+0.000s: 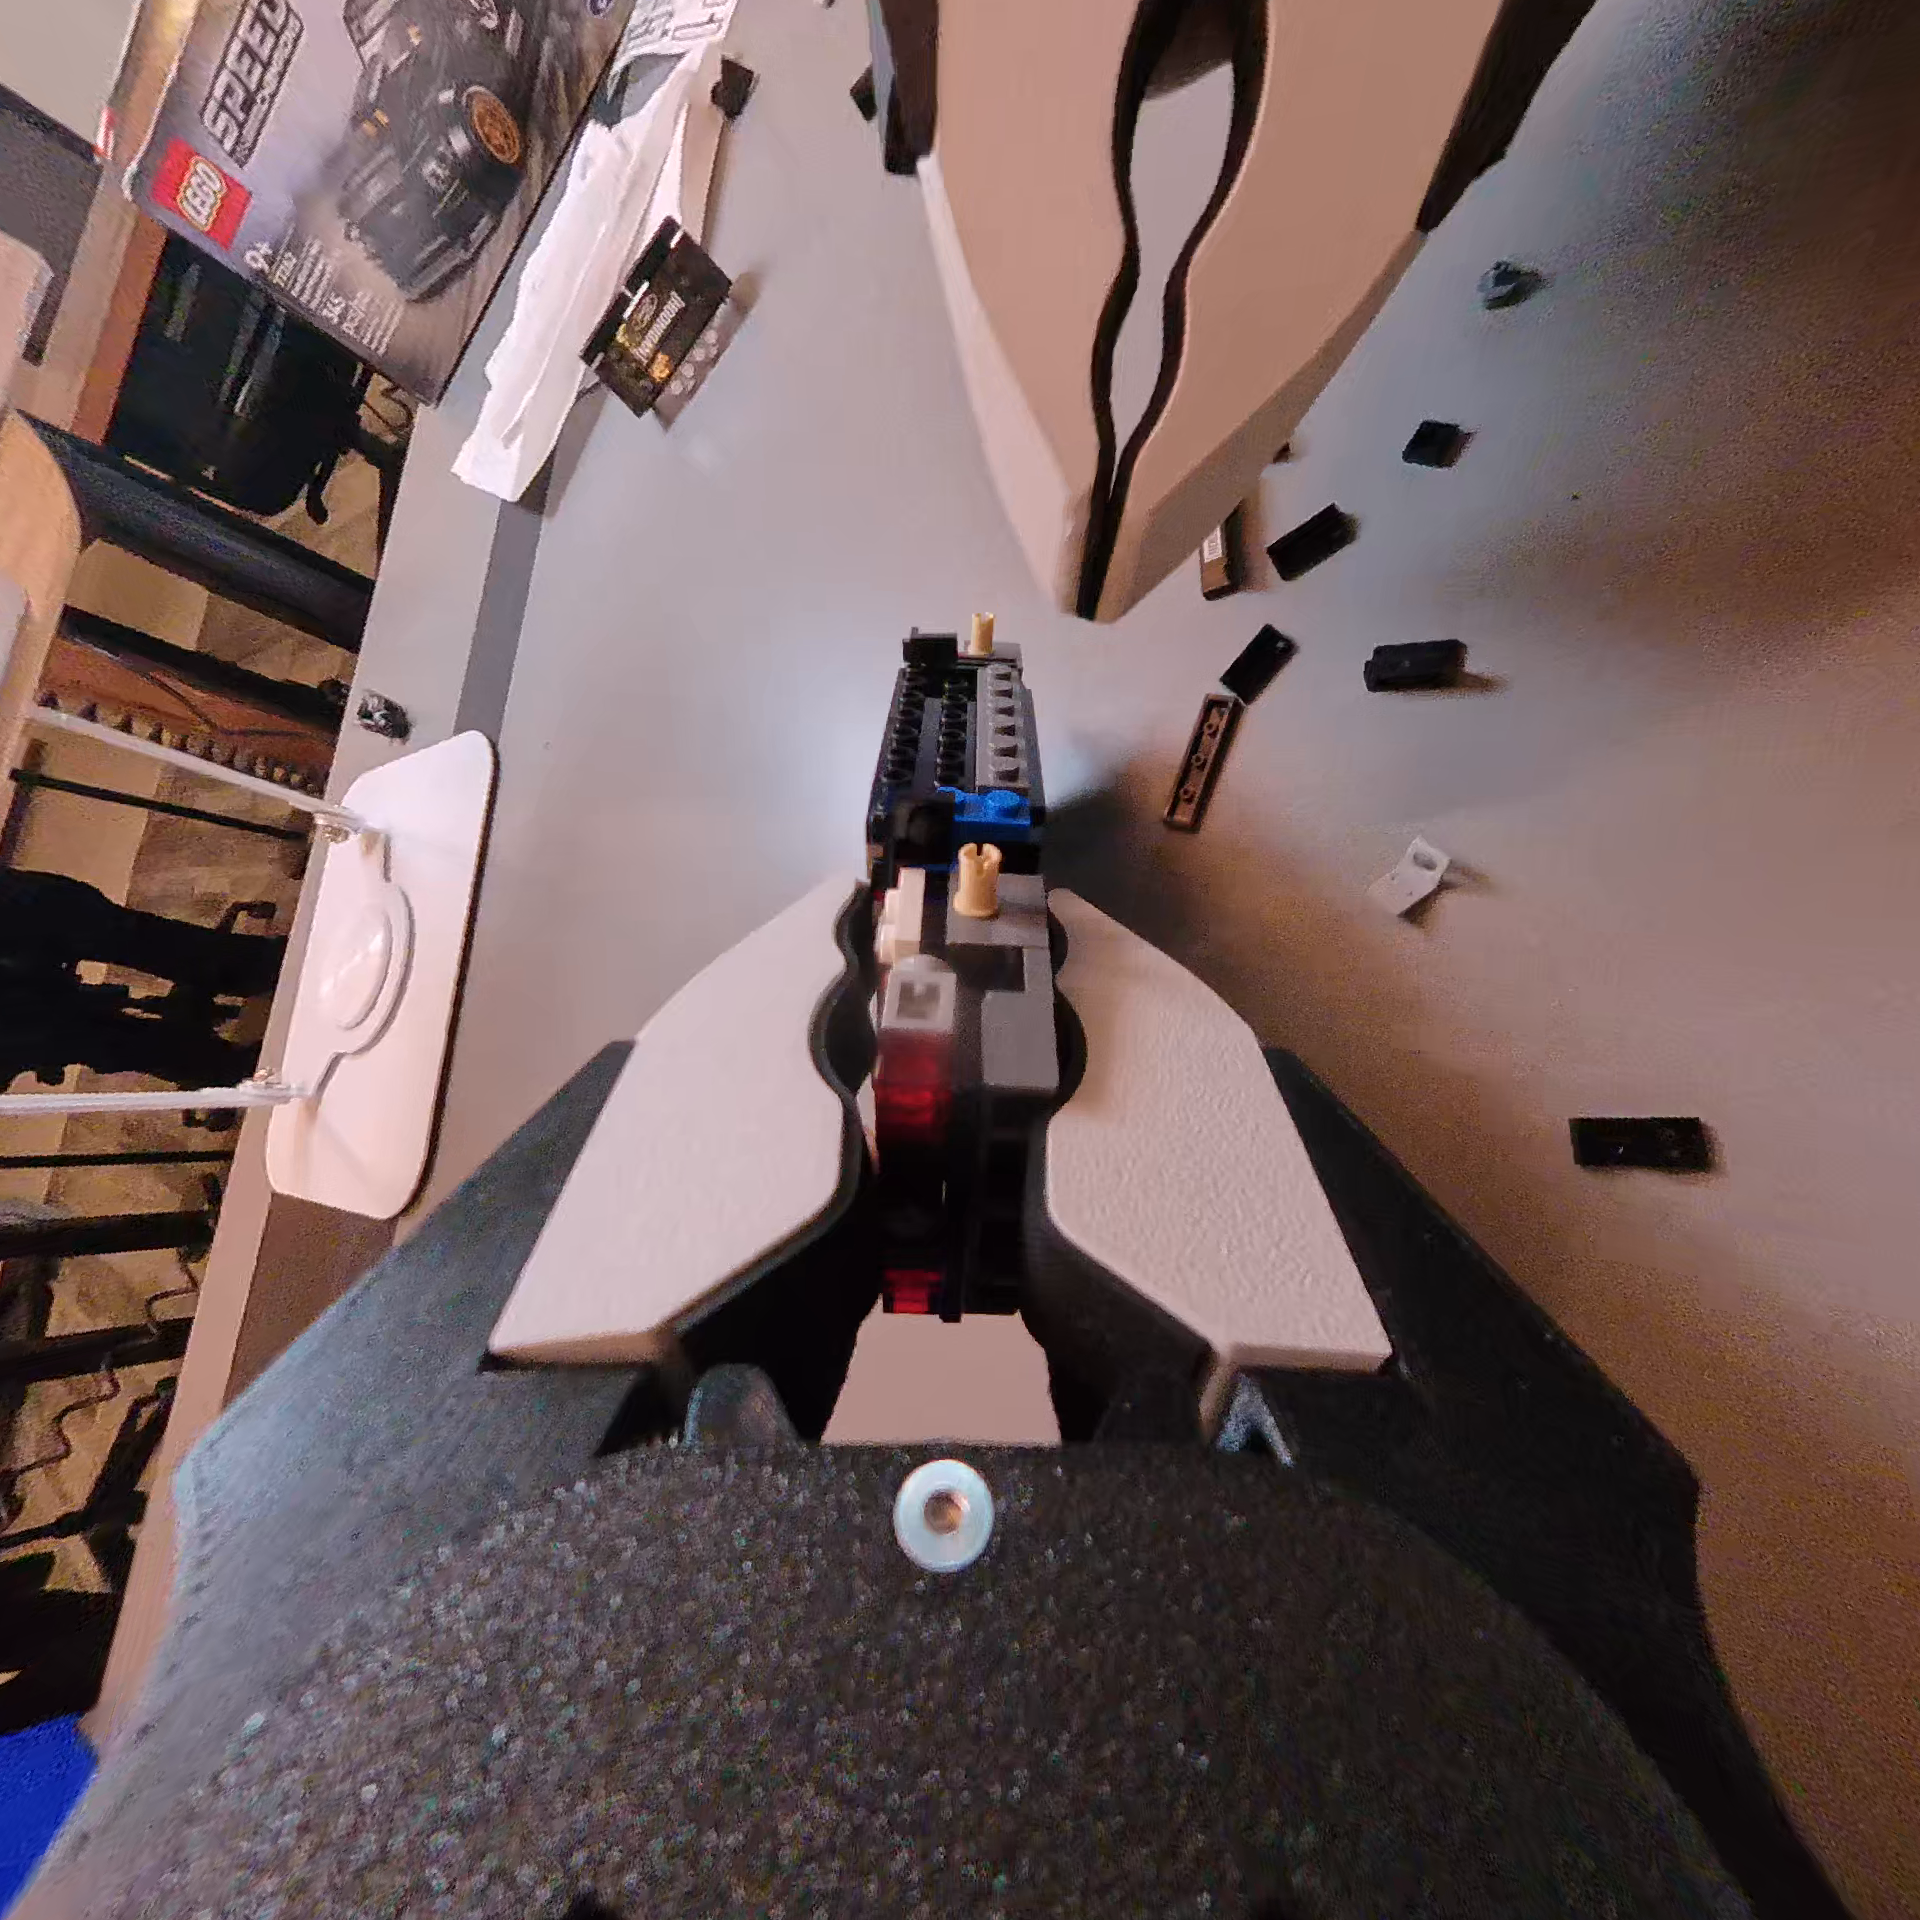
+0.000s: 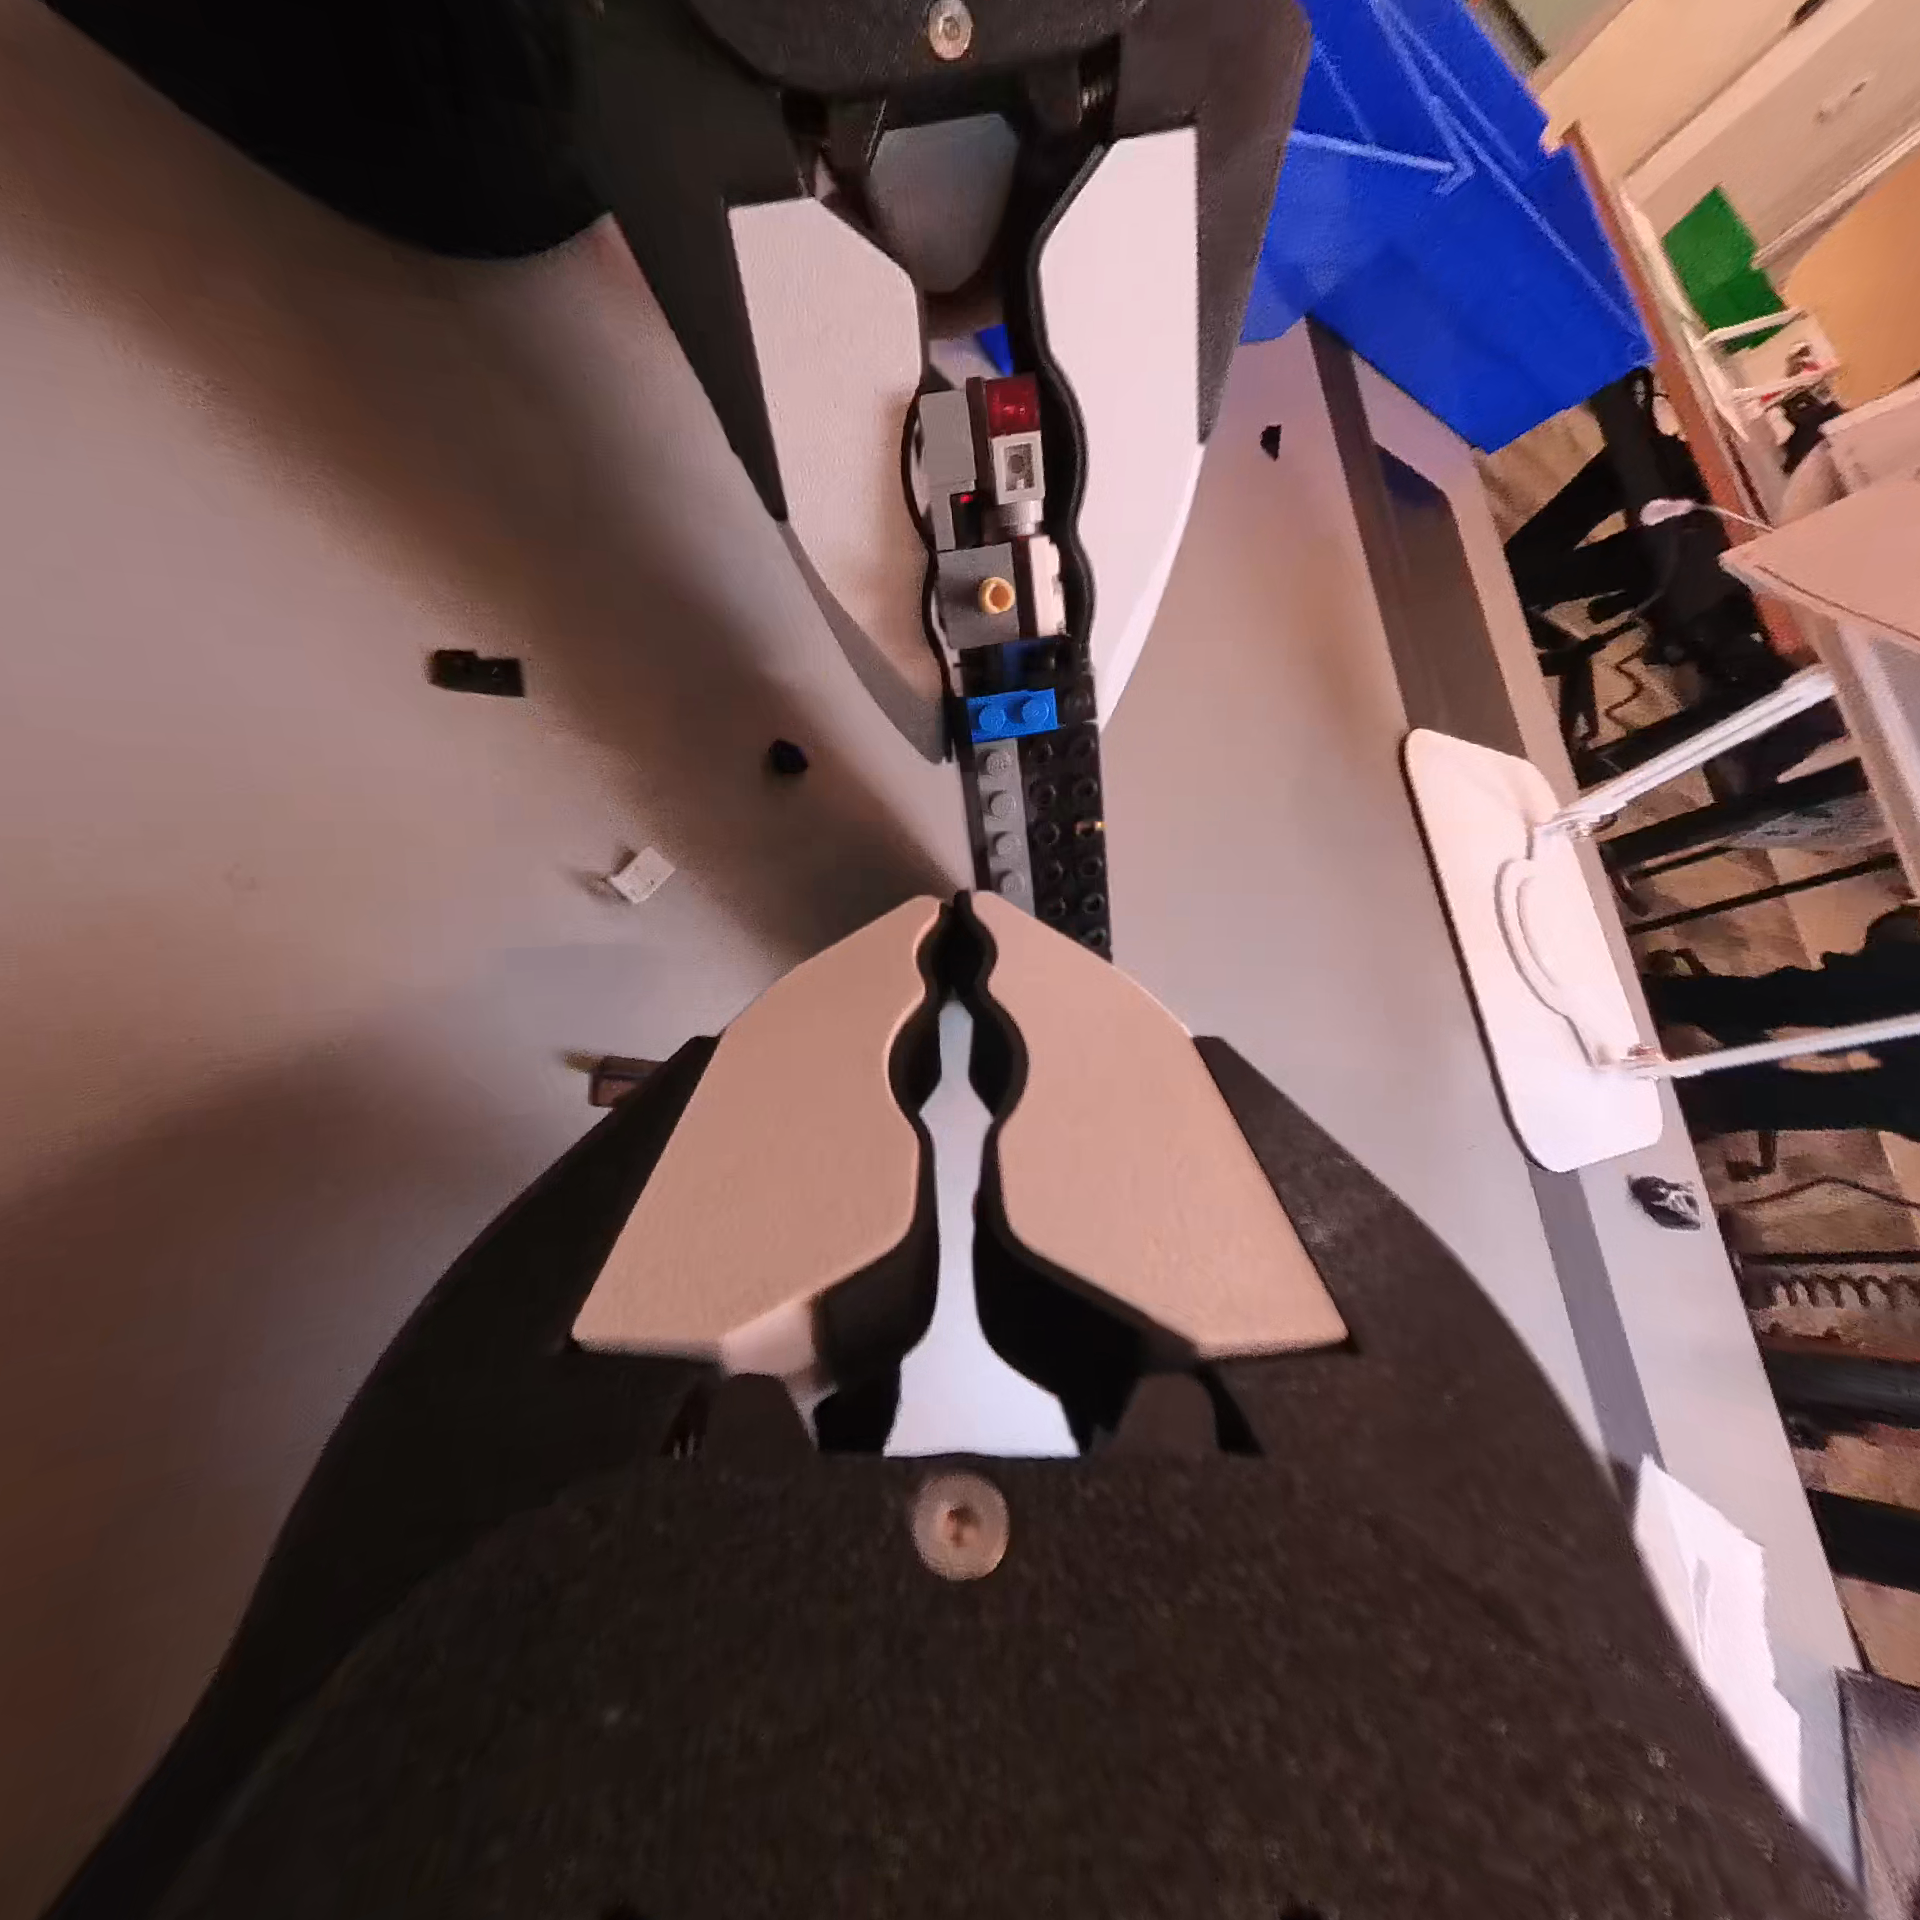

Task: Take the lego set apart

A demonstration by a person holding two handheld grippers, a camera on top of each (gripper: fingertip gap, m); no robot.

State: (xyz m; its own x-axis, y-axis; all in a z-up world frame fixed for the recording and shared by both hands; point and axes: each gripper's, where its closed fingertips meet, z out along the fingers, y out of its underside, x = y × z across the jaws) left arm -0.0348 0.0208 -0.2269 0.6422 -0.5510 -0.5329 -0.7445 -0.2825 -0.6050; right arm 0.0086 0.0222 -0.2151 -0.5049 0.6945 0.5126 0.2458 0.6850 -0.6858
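Observation:
In the left wrist view my left gripper (image 1: 951,914) is shut on the lego chassis (image 1: 956,748), a long black and grey build with a blue plate, two tan pins, and red and white bricks at the held end. Both pads press its sides. The chassis sticks out forward over the grey table (image 1: 675,582). My right gripper (image 2: 961,902) is shut, its tips touching right at the chassis' far end (image 2: 1039,831); I see nothing between its fingers. The right gripper also shows in the left wrist view (image 1: 1091,608), and the left gripper in the right wrist view (image 2: 1013,717).
Several loose black pieces (image 1: 1418,665) lie on the table to the right, with a brown plate (image 1: 1203,764) and a white piece (image 1: 1410,875). The set's box (image 1: 343,177) and white paper (image 1: 592,291) lie at the far left. A white stand base (image 1: 384,966) sits at the table edge. A blue bin (image 2: 1455,229) stands behind. The left gripper's tips are roughly 5 centimeters from the right gripper's. The white piece (image 1: 1410,875) lies around 7 centimeters away from my left fingertips.

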